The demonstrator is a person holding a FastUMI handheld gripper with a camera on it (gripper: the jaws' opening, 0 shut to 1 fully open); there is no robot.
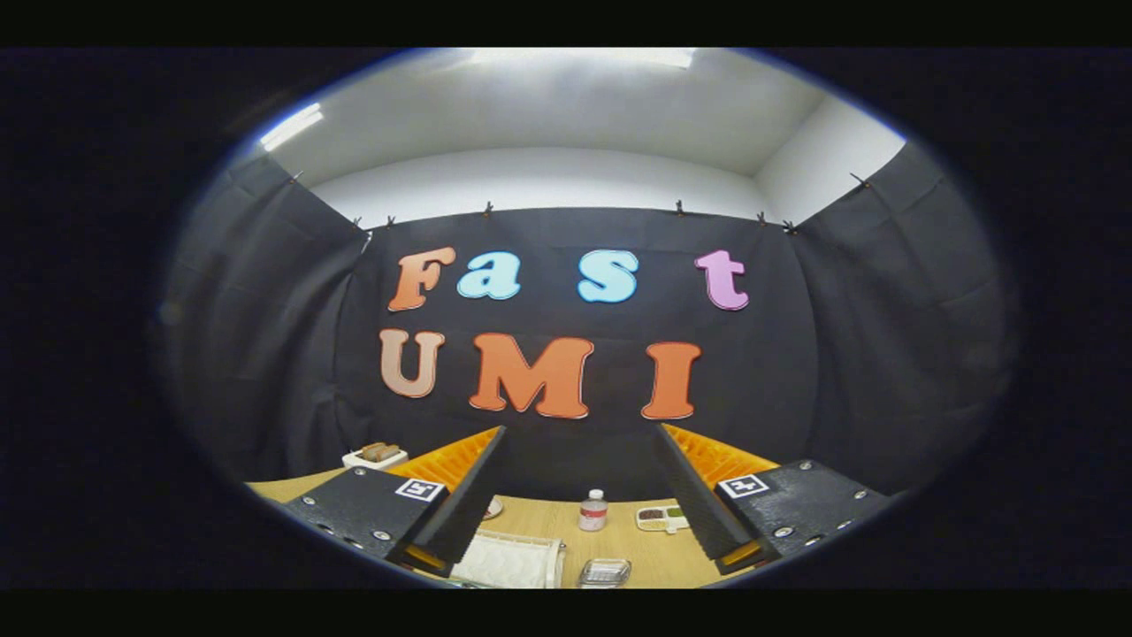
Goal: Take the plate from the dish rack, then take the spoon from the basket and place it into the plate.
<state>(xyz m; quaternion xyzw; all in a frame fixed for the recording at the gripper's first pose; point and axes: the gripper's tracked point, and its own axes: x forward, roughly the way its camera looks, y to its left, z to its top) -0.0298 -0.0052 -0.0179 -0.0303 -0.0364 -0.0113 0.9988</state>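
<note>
Gripper (581,429): jaws wide apart, nothing between them. They aim high at the booth wall, well above the counter (548,522), so everything on the counter lies below their line.

Landmark is the small bottle (593,510), which stands upright on the counter, between the jaws and beyond them.
- Just right of the bottle: flat compartment tray (661,518) with dark and greenish fillings.
- Nearer than the bottle, straight below it: clear lidded box (604,572).
- Nearer and left of the bottle: folded white cloth (508,559), its long edge running away from the gripper.
- Left of the bottle, touching the inner edge of the left jaw in the view: a pale round rim (493,507). Could be the plate, mostly hidden, cannot tell.
- Far left of the bottle, beyond the left jaw: white dish with brown pieces (376,455).

Spoon, basket and dish rack: cannot place from this view, so the spoon's long axis is not settled, nor how far the task has got.

Judgement: the key relation is vertical, since anything on the counter sits under the jaws, not ahead of them.

Writing: the bottle label is too small to read. A square coded marker (419,488) sits on each jaw body, no legible text.
</note>
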